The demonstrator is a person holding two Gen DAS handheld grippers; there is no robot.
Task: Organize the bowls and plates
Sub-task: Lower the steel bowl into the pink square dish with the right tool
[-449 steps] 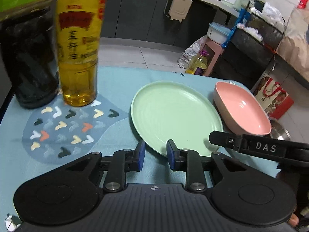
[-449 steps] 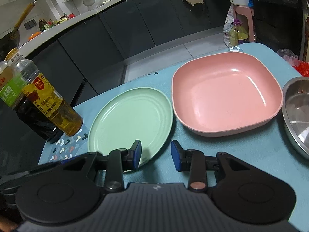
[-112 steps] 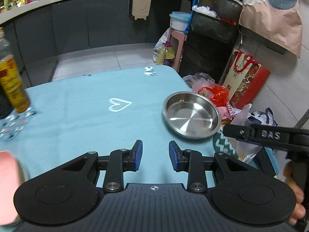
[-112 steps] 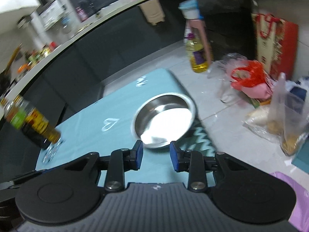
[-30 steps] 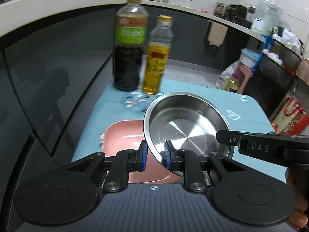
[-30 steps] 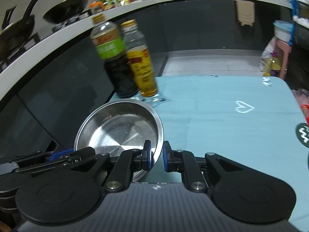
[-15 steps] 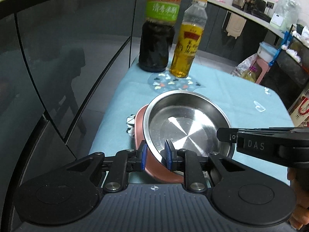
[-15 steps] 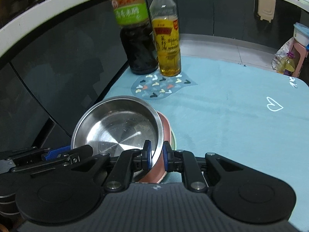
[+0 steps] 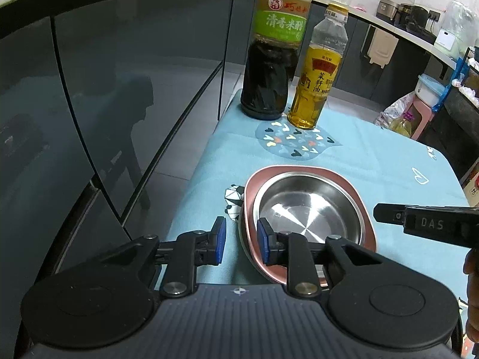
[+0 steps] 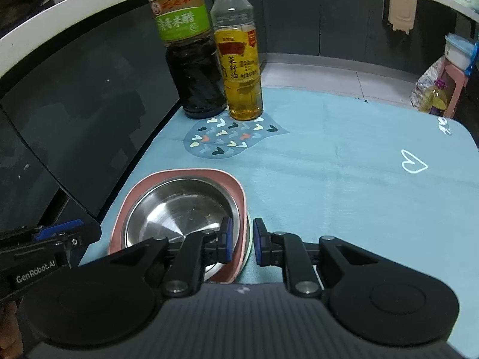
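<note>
Steel bowl [image 9: 305, 209] now nested in pink bowl [image 9: 363, 209]; both tools, left [image 9: 239, 243] and right [image 10: 241, 240], angled down, jaws just parted, straddling rims

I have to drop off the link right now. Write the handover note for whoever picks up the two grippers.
Left gripper: jaws have just been opening, pads clear of the stack's rim, which sits between them; holds nothing.
Right gripper: likewise just opened around the opposite rim; holds nothing.
Things: steel bowl nested in the pink bowl, with a pale green plate edge showing beneath, near the table's corner. Vinegar bottle and oil bottle stand behind.
Done: all three pieces stacked.
Left: back both grippers away without nudging the stack. No other dishes in view.
</note>
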